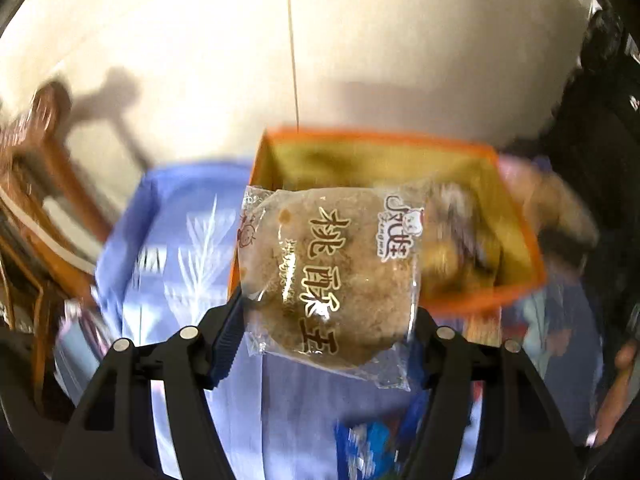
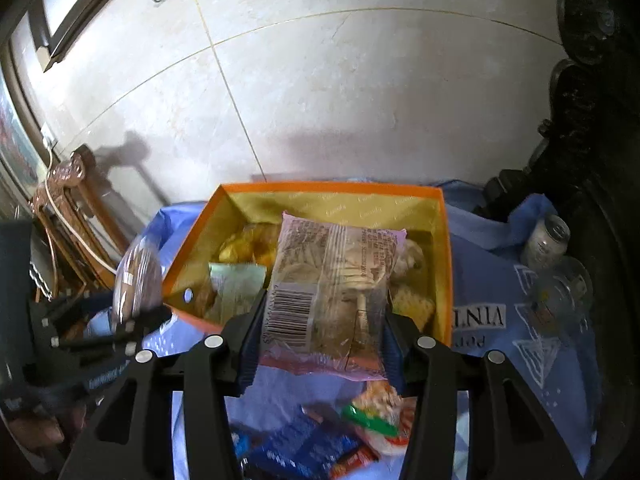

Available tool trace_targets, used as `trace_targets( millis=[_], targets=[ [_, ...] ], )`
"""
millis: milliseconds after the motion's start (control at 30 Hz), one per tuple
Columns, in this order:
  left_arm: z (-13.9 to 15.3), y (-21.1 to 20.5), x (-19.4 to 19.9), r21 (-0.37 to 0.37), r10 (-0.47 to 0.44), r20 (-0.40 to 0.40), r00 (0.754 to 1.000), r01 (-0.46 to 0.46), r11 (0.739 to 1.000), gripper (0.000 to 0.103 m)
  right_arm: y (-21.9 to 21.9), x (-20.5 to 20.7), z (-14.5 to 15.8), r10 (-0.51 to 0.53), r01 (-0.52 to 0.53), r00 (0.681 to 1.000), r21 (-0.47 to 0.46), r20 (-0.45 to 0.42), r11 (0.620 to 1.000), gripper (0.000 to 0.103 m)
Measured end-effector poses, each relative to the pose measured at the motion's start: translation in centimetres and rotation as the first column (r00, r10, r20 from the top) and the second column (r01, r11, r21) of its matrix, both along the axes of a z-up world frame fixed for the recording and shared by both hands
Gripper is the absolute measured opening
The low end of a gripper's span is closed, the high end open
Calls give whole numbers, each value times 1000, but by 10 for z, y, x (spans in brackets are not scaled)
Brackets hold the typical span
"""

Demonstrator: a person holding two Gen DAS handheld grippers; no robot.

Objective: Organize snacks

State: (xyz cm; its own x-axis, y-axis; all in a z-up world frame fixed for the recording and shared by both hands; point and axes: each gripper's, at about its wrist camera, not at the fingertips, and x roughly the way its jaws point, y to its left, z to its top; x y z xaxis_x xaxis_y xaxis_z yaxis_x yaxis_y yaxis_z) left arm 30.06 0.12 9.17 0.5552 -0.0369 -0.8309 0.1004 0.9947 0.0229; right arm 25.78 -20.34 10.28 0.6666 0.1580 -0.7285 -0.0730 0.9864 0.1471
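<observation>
My left gripper is shut on a clear packet holding a round brown cookie, lifted in front of the orange box with the gold lining. The right wrist view shows that same cookie packet left of the orange box. My right gripper is shut on a pink-edged clear packet with a barcode, held over the box's near wall. Several wrapped snacks lie inside the box, partly hidden by the packet.
A blue printed tablecloth covers the table. Blue snack packets and a green-and-red packet lie near me. Glass jars stand at the right by dark carved furniture. A wooden chair stands left on the tiled floor.
</observation>
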Motion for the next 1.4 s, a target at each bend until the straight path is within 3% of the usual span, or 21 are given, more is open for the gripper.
trace_targets(
  millis=[100, 133, 200, 267, 467, 600, 900, 1200, 1400],
  targets=[
    [-17, -12, 46, -46, 14, -31, 999, -15, 999, 71, 4, 22, -5, -16, 16, 1000, -11, -11, 1000, 60],
    [-24, -15, 54, -34, 26, -41, 999, -28, 999, 80, 5, 29, -8, -35, 34, 999, -53, -15, 998, 72],
    [-35, -16, 60, 7, 59, -51, 997, -59, 998, 87, 5, 30, -8, -66, 65, 998, -121, 0, 991, 74],
    [-35, -13, 52, -32, 58, -42, 997, -60, 998, 93, 5, 21, -3, -58, 63, 997, -152, 42, 986, 77],
    [-19, -13, 20, -49, 46, 2, 999, -46, 998, 95, 8, -14, 13, -59, 95, 988, -256, 144, 962, 78],
    [-8, -20, -14, -43, 22, -7, 1000, -22, 999, 96, 14, -38, 26, -66, 116, 985, -324, 161, 939, 78],
    [-8, -27, -85, -28, -47, -55, 997, 45, 999, 97, 17, -89, 54, -109, 159, 982, -352, 157, 922, 80],
    [-22, -26, -123, -11, -49, -99, 994, 48, 999, 97, 18, -125, 63, -114, 166, 980, -348, 165, 923, 80],
    [-13, -29, -140, -13, -62, -79, 995, 61, 998, 97, 17, -140, 64, -114, 164, 980, -340, 164, 926, 80]
  ],
)
